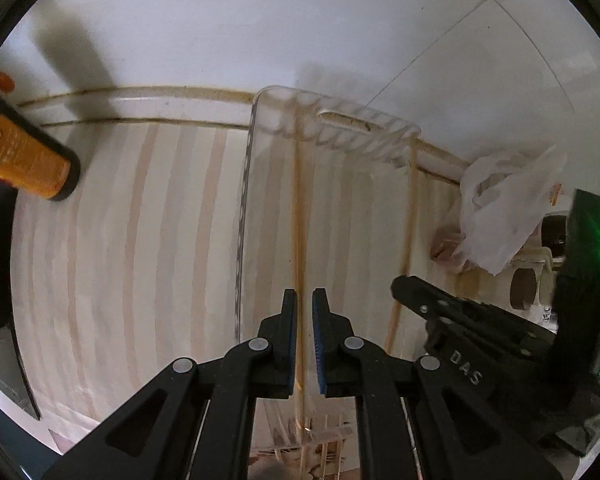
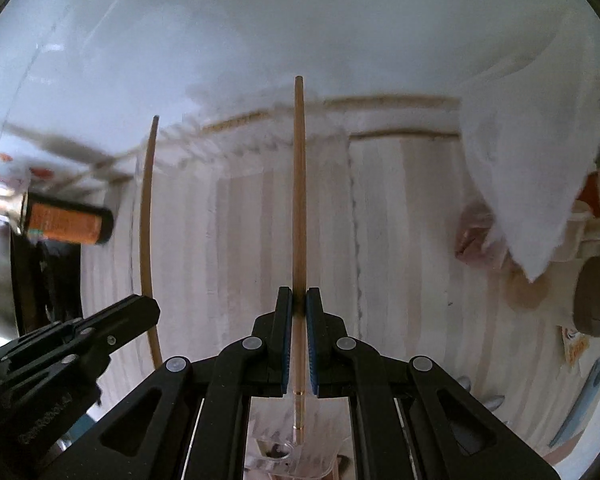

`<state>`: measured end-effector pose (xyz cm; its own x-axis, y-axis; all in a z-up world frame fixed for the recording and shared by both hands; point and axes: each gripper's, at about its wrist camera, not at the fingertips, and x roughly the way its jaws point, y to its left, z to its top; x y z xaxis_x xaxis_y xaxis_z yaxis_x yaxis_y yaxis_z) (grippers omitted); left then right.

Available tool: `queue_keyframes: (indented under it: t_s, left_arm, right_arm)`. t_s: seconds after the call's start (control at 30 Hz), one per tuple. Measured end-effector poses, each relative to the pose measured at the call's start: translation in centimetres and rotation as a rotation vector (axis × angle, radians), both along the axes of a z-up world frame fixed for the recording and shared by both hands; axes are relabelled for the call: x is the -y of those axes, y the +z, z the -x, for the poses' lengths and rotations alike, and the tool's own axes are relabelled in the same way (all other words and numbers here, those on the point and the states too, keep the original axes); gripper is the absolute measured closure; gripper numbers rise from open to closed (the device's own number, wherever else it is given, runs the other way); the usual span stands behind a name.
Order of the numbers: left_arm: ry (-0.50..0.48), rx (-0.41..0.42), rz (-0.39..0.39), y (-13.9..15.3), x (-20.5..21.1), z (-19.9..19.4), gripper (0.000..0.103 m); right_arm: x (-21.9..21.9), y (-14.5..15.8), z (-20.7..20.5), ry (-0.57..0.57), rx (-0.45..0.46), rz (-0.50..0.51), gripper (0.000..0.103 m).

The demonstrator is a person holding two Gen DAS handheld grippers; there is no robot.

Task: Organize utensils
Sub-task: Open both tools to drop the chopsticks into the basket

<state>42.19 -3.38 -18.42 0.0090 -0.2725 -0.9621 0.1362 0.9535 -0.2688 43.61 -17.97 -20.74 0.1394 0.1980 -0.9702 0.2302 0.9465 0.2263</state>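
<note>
While the right claw (image 2: 299,300) clenches one chopstick (image 2: 299,184), left claw (image 1: 305,308) grasps another chopstick (image 1: 297,216)

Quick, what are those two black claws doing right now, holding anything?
Left gripper: closed on a thin wooden chopstick lying in the clear plastic tray.
Right gripper: closed on another thin wooden chopstick.
</note>
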Motion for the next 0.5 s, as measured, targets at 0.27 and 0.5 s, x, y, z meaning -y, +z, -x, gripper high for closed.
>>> queue_keyframes:
  t_s: [0.27, 0.5]
  left_arm:
    - [0.018, 0.189, -0.161, 3.7, -1.3, 2.5, 0.045]
    - [0.093, 0.457, -0.311, 7.8, -3.1, 6.7, 0.0]
  right_arm:
    - [0.6, 1.6, 1.7, 0.012, 0.024, 0.034, 0.061]
    - [1.4, 6.2, 6.6, -0.008, 0.15, 0.161, 0.051]
